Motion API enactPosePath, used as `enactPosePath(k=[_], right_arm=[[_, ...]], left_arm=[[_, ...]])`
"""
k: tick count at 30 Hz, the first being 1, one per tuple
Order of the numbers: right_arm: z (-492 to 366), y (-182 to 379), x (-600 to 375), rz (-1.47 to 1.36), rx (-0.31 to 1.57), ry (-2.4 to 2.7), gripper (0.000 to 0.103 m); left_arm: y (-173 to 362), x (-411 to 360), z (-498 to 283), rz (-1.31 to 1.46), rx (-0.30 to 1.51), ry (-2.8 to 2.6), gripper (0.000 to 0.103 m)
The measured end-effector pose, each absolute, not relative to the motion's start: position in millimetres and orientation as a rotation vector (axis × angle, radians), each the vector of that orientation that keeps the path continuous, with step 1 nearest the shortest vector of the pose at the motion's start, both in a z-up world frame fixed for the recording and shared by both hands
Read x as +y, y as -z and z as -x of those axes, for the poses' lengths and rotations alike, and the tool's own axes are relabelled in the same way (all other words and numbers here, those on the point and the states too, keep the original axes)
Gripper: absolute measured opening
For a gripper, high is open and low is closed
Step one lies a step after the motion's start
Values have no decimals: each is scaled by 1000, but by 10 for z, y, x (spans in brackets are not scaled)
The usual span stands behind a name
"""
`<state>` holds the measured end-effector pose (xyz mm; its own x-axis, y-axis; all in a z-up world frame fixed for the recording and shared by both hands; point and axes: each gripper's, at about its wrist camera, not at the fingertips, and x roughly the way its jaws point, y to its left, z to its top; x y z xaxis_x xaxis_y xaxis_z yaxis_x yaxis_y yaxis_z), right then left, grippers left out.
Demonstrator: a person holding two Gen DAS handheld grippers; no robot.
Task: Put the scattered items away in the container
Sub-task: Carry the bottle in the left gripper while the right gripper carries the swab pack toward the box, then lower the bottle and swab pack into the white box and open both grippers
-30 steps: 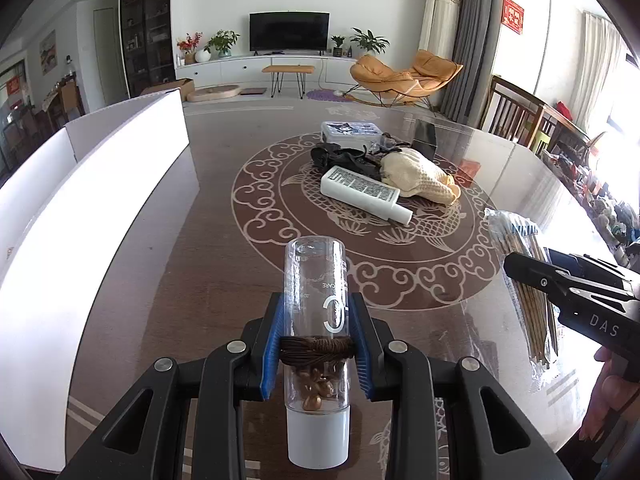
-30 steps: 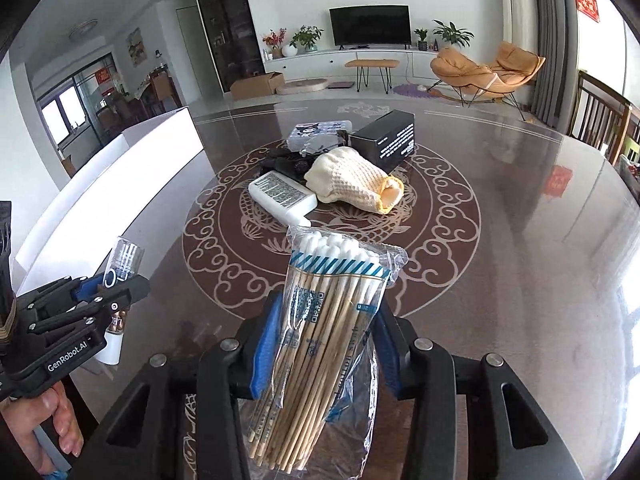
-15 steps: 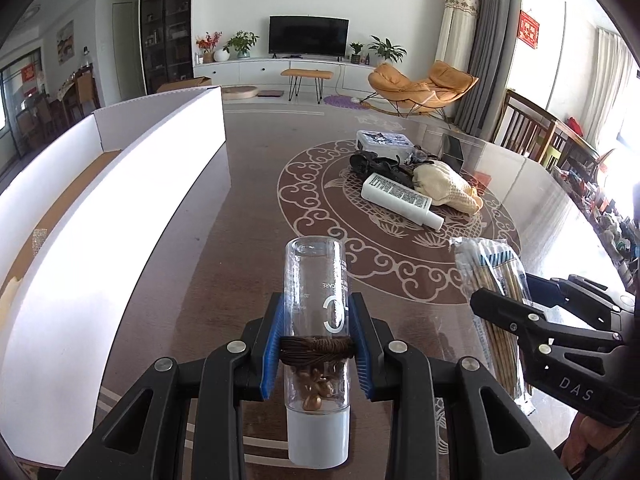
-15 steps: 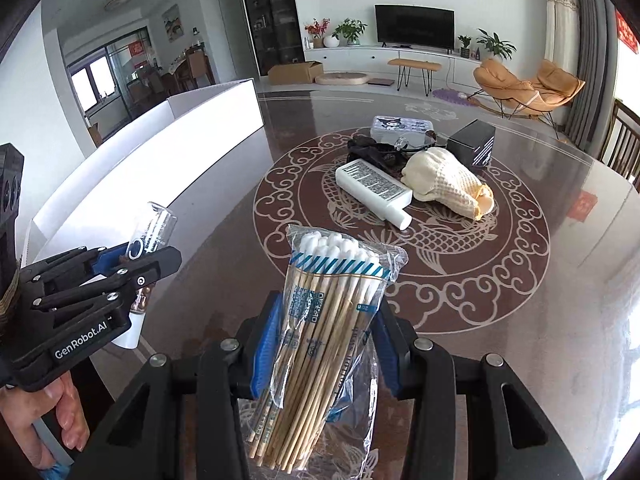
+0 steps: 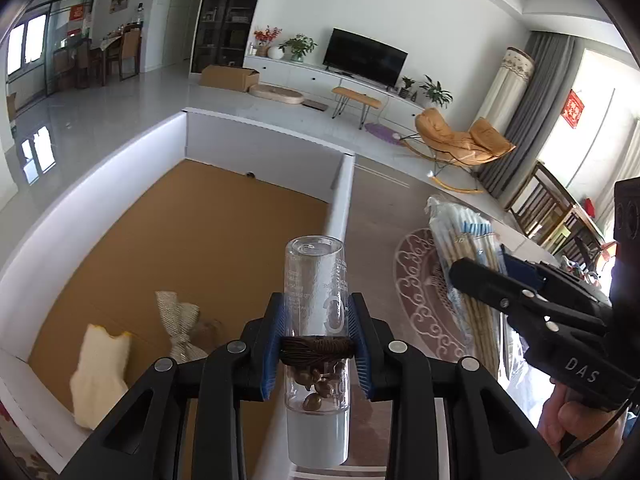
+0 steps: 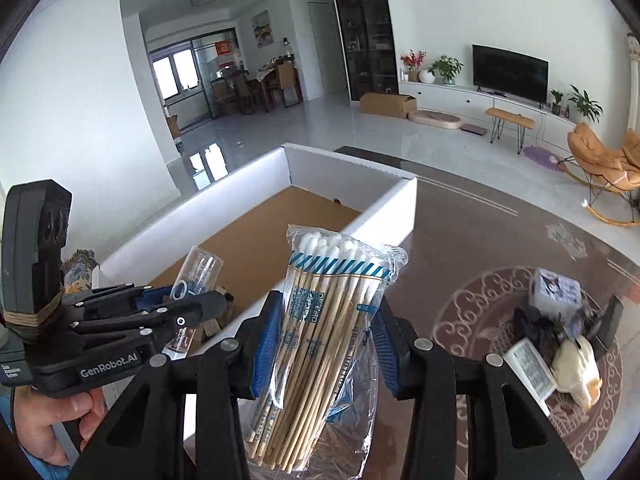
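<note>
Dark glossy table [image 6: 500,240] with a pale swirl medallion [image 6: 480,304] inlaid, in a bright living room: TV [image 6: 510,72] on a long white cabinet, orange lounge chair [image 5: 460,140], cardboard carton [image 5: 228,77] on the tiled floor, dining set behind glass doors at the back.

Landmark: the big white box [image 5: 340,200] with a brown cardboard floor, on the table's left part. Its right wall runs straight toward the left wrist camera; far wall upright; left wall curves along the table edge. Bare tabletop lies right of the box, up to the medallion. Inside the box, near end: a cream knitted piece [image 5: 100,372] and a burlap pouch [image 5: 176,324], side by side; most of the brown floor is bare.

Left gripper [image 5: 316,344] clamped shut on a clear tube bottle [image 5: 316,280] with white cap, brown cord around it and brown beads inside, right over the box's right wall. Right gripper [image 6: 324,348] closed around a plastic bag of cotton swabs [image 6: 328,320], pads pressing the bag, just right of the box's right wall over the table.

Far right of the box, on the medallion: white flat bottle [image 6: 530,368], cream mesh bundle [image 6: 576,372], tissue pack [image 6: 554,292], dark box [image 6: 612,320], black tangle among them, all touching in one pile.
</note>
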<state>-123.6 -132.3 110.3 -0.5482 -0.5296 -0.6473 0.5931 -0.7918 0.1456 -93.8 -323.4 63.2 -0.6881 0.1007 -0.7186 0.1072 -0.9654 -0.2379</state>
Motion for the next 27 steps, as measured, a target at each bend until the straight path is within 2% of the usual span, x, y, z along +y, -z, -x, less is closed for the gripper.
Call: enactPosePath(k=[4,9,11,12,13,14,15,18,21,26,27], right_arm=[[1746,-1118,-2031,-925,110,2256,44],[2239,-805,-2654,-1048,132,2209,44],[2372,-652,-2787,-1119,114,2189,49],[2424,-578,-2839,-1166,115,2187,67],[2468,-510,-2873,-1214,116,2181,80],[2496,-459,-2881,-1245,108,2170,98],[2500,-441,-2871,-1252,94,2162,99],[2401,-535,-2761,-1194,87,2179,99],[2155,-695,-2443,-1095,88,2220,99],[1510,-645,-1430,-999,127,2316,101],[1351,-565,-1160,-999,146,2338,101]], left_arm=[[-551,-3851,1350,-1295,420,2722,31],[-321,-4266,1624,-1356,434,2614,31],[-192,-4359,1689,-1396,428,2553,32],[-132,-4400,1709,-1409,415,2516,34],[-77,-4444,1718,-1416,410,2482,48],[-27,-4495,1714,-1421,416,2453,60],[9,-4541,1695,-1422,426,2432,81],[-43,-4529,1564,-1383,426,2434,82],[-314,-4343,1358,-1302,376,2509,82],[-807,-3512,961,-1232,177,2716,83],[-854,-3303,832,-1221,152,2761,86]])
